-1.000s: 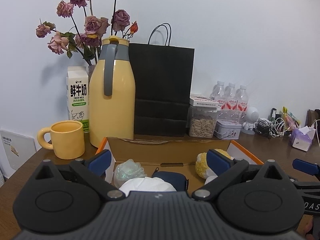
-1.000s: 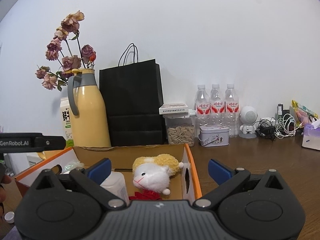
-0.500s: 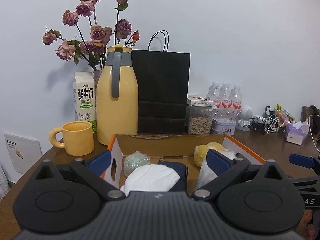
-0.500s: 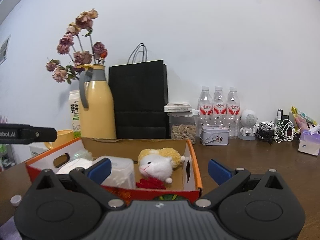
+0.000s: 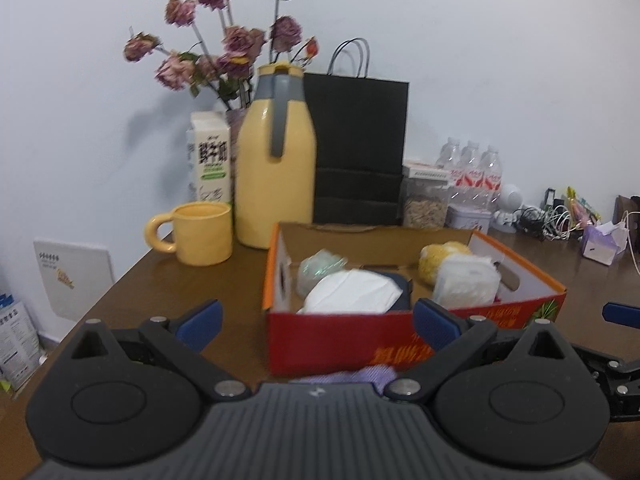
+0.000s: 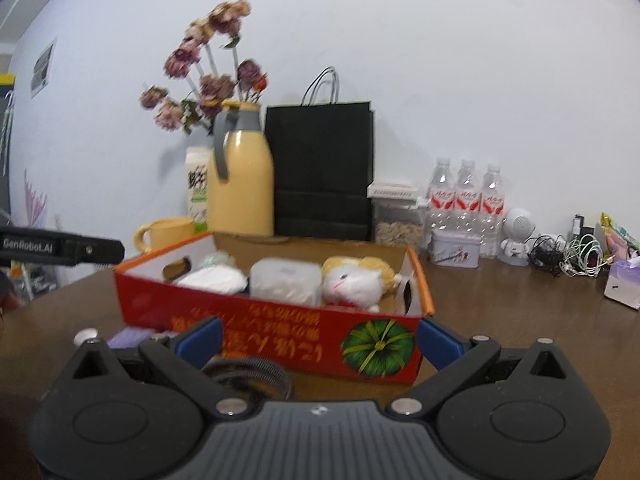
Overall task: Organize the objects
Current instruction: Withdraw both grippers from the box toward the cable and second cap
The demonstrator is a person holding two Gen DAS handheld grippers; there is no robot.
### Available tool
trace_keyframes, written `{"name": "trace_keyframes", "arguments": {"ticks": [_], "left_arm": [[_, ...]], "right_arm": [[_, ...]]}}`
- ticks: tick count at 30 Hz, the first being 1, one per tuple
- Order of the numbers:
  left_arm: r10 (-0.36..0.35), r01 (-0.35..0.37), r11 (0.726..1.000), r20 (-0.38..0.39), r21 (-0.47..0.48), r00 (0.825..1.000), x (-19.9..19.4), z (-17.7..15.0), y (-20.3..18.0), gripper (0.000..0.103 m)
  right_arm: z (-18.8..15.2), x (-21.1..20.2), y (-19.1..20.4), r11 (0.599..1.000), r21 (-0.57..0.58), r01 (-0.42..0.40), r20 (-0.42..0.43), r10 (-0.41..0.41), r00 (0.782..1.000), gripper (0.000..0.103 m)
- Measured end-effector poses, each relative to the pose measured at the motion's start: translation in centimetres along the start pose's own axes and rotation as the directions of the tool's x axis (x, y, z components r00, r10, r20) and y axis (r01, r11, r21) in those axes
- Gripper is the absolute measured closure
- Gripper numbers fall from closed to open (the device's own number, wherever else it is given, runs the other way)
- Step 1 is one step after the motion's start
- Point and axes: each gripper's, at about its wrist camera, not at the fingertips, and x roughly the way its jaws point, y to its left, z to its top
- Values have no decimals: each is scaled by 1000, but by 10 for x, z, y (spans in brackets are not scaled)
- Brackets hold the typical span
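A red and orange cardboard box point(image 5: 348, 340) point(image 6: 256, 320) stands on the brown table. It holds a white soft pack point(image 5: 352, 292), a clear wipes tub point(image 6: 286, 282), a plush sheep point(image 6: 356, 280) and a greenish wrapped thing point(image 5: 320, 270). My left gripper point(image 5: 316, 322) is open and empty, back from the box's near wall. My right gripper point(image 6: 318, 338) is open and empty in front of the box. A purple cloth point(image 5: 360, 376) point(image 6: 128, 338) and a dark ridged ring point(image 6: 248, 374) lie on the table near the grippers.
Behind the box stand a yellow mug point(image 5: 200, 234), a yellow thermos jug point(image 5: 276, 160), a milk carton point(image 5: 210, 160), a black paper bag point(image 5: 358, 152), a seed jar point(image 6: 396, 224), water bottles point(image 6: 466, 200), a tin point(image 6: 456, 250), cables point(image 6: 560, 252). A small white cap point(image 6: 86, 336) lies at left.
Both grippers have pulled back and up from over the box; its near wall now shows in both views. The purple cloth and ridged ring have come into view.
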Motion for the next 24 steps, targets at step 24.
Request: {"name": "trace_keyframes", "arguments": {"ticks": [24], "left_arm": [[74, -80, 995, -95, -59, 993, -21, -25, 52, 0]], "right_arm": [[-3, 71, 31, 974, -91, -207, -371, 160, 915, 0]]}}
